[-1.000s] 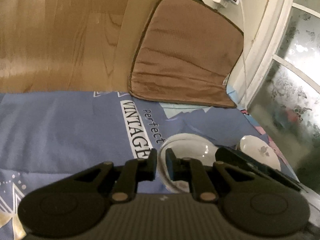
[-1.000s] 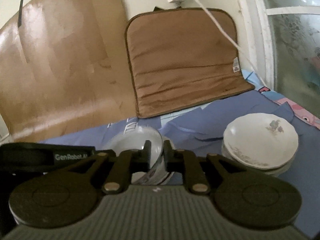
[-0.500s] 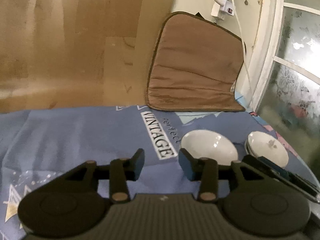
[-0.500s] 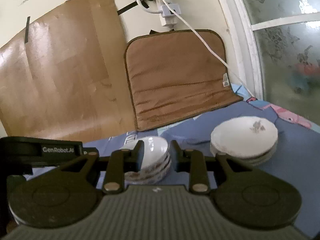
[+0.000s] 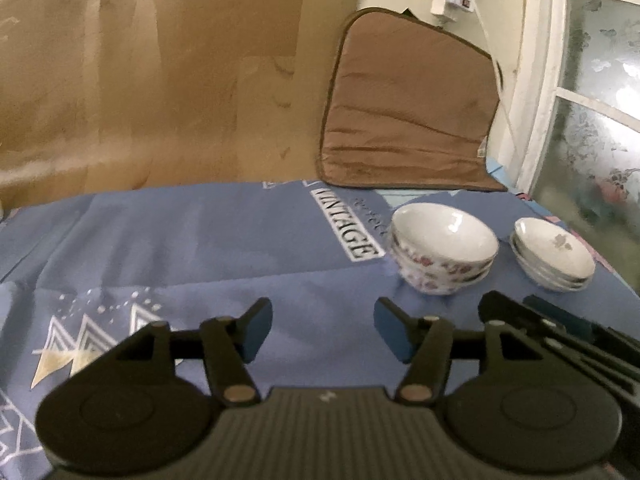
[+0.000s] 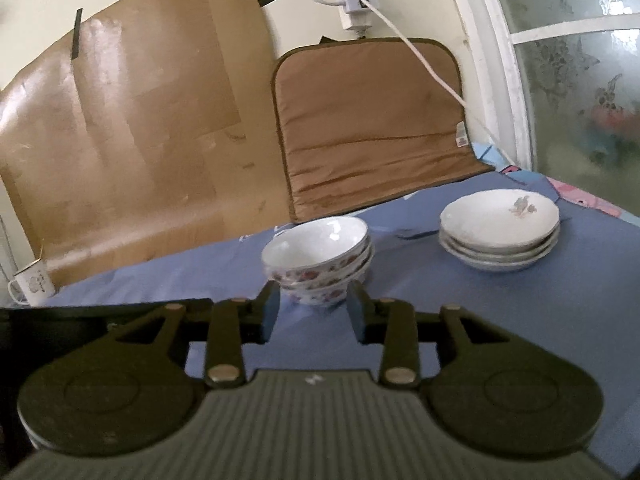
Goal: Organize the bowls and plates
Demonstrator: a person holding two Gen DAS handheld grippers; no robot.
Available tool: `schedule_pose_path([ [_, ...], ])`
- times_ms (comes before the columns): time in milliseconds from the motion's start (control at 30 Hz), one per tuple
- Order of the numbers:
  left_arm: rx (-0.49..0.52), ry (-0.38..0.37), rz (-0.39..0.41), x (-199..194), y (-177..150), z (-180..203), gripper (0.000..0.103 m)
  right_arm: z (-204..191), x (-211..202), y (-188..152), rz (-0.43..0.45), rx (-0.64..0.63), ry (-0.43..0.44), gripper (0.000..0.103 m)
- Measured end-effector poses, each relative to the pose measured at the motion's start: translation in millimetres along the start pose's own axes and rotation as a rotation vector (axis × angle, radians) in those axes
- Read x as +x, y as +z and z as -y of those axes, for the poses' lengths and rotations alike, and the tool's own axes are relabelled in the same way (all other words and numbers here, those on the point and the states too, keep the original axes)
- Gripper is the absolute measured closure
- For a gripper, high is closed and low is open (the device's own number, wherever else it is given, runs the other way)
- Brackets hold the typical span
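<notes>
Glazed white bowls with a floral band outside, nested in a stack, stand on a blue printed cloth over the desk; beside them, apart, a stack of shallow white plates carries a small grey motif on the top one. Left hand-held gripper: jaws spread, having just been opening, nothing between them; the bowls lie ahead and to its right, untouched. Right hand-held gripper: jaws parted, also just opening, with the bowl stack straight ahead beyond the tips (no contact visible) and the plates farther right. Behind, a brown quilted cushion leans on the wall next to taped brown cardboard; a white cable drapes over the cushion. An enamel mug stands at far left. Frosted patterned glass fills the right edge.
</notes>
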State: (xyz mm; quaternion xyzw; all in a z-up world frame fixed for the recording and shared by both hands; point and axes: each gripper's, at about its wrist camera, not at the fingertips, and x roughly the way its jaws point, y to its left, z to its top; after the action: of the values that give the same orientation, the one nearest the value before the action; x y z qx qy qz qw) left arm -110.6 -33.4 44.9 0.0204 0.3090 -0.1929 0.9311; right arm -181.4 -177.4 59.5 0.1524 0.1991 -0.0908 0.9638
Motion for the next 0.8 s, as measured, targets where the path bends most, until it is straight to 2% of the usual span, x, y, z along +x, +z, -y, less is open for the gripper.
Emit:
schedule_pose_path([
  [133, -0.001, 0.020, 0.000, -3, -4, -6, 0.035, -5, -5, -2, 0.001, -0.014, -0.001, 0.057],
  [200, 0.002, 0.043, 0.013, -5, -4, -6, 0.014, -6, -7, -2, 0.003, -0.012, -0.005, 0.053],
  [267, 0.013, 0.083, 0.039, -9, -5, -7, 0.001, -5, -9, -1, 0.010, -0.006, -0.007, 0.050],
  [400, 0.034, 0.104, 0.052, -15, -7, -5, 0.000, -4, -12, 0, 0.012, -0.008, -0.024, 0.044],
  [800, 0.045, 0.105, 0.019, -6, -7, -7, 0.000, 2, -6, -4, -0.033, 0.014, -0.017, 0.043],
])
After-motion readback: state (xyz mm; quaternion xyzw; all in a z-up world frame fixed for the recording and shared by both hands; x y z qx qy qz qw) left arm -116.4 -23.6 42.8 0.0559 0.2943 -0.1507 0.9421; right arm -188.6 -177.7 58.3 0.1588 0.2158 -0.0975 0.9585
